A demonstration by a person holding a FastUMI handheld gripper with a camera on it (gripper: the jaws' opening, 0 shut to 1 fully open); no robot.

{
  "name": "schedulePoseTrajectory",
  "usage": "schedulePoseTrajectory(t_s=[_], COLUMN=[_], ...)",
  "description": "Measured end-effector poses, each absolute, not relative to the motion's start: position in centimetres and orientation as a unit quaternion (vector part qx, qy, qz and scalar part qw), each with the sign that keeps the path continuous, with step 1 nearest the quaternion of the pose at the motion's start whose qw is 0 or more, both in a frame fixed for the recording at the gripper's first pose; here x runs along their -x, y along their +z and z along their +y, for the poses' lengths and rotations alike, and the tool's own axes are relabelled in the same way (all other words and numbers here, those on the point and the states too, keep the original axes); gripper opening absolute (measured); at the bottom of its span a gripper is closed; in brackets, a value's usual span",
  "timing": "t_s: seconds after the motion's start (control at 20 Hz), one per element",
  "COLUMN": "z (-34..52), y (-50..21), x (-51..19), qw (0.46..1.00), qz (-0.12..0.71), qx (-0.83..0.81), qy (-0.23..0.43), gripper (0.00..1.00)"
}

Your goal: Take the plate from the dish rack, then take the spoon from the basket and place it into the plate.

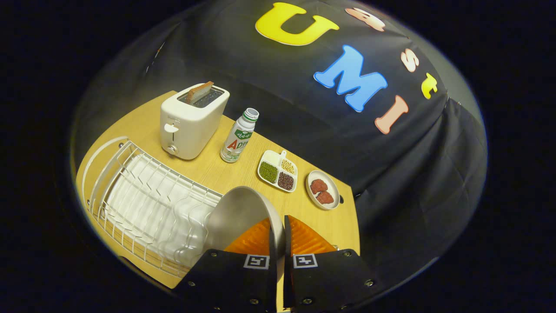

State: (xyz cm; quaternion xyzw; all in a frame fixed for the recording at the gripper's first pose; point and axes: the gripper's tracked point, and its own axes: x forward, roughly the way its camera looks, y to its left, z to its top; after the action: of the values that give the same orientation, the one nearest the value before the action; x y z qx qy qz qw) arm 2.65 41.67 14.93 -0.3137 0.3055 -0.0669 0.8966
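Plate [236, 213] on edge, rim pinched in the claw [278, 237], above the wire dish rack [143, 195].

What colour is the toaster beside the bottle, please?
The boxy toaster is cream-white, clearest in the gripper view.

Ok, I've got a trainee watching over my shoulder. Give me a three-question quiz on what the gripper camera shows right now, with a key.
1. True or false: the gripper has its jaws shut on the rim of the plate.
2. What stands right beside the toaster, between it and the three-part dish? A) a mug B) a bottle C) a kettle
3. Fill in: the held plate hangs over the edge of the wire ____.

Key: 1 true; 2 B; 3 dish rack.
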Motion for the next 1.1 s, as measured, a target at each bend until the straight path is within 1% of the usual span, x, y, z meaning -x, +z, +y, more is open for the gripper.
schedulePoseTrajectory(t_s=[0.15,0.3,0.5,0.8,0.95,1.1], z=[42.3,42.5,40.7,34.8,30.8,27.8], y=[16.2,17.4,20.4,23.8,24.4,24.1], x=[-3.0,-2.6,-0.8,3.2,5.2,7.3], qw=[0.897,0.911,0.934,0.956,0.961,0.963], qz=[0.29,0.291,0.286,0.274,0.266,0.268], qx=[0.327,0.287,0.213,0.104,0.074,0.018], qy=[-0.064,-0.052,-0.033,-0.006,-0.008,0.012], gripper=[0.06,0.06,0.06,0.06,0.06,0.06])
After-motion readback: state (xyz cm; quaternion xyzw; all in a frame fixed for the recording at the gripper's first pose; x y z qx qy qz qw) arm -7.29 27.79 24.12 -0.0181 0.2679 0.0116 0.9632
